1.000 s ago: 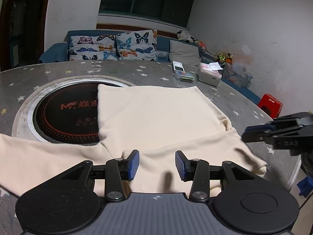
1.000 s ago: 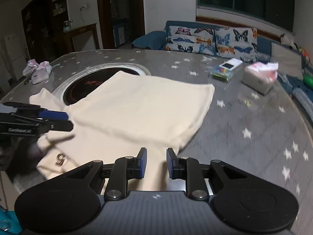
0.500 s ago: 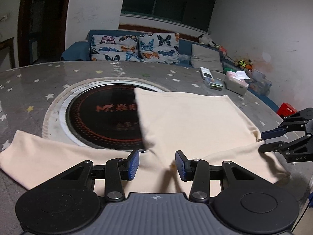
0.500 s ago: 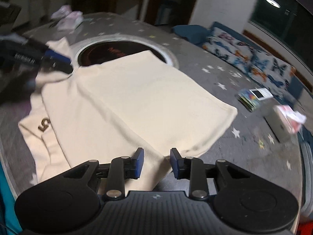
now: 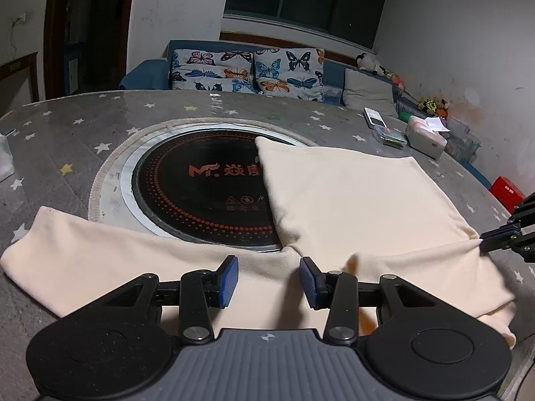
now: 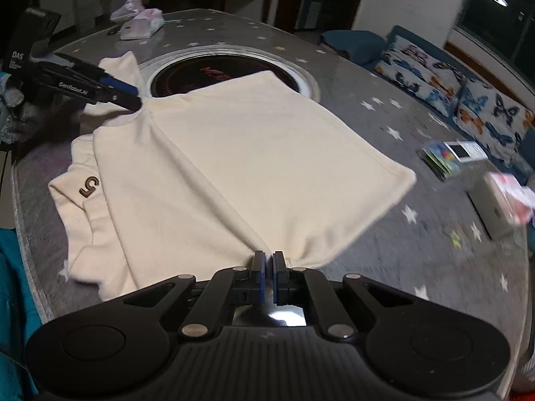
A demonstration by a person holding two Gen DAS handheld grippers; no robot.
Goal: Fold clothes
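A cream sweatshirt [image 5: 351, 197] lies on the grey star-patterned table, its body folded over and one sleeve [image 5: 93, 254] stretched out left. My left gripper [image 5: 269, 279] is open just above the cloth near the armpit. My right gripper [image 6: 268, 260] is shut on the sweatshirt [image 6: 240, 153] at its near edge, where the cloth bunches into the jaws. The right gripper also shows at the right edge of the left wrist view [image 5: 501, 239], pinching the cloth. The left gripper shows in the right wrist view [image 6: 127, 95] at the far armpit. A brown "5" mark [image 6: 89, 187] sits on the cuff.
A round black induction cooktop [image 5: 204, 193] is set in the table [image 5: 83, 123], partly under the sweatshirt. A tissue box [image 5: 426, 137], a phone [image 5: 374, 122] and a small colourful pack [image 5: 389, 135] lie at the far right. White packets [image 6: 140, 21] lie at the far edge.
My right gripper has closed on the sweatshirt's edge; it was open before. My left gripper has stayed open and shifted left toward the armpit and sleeve.
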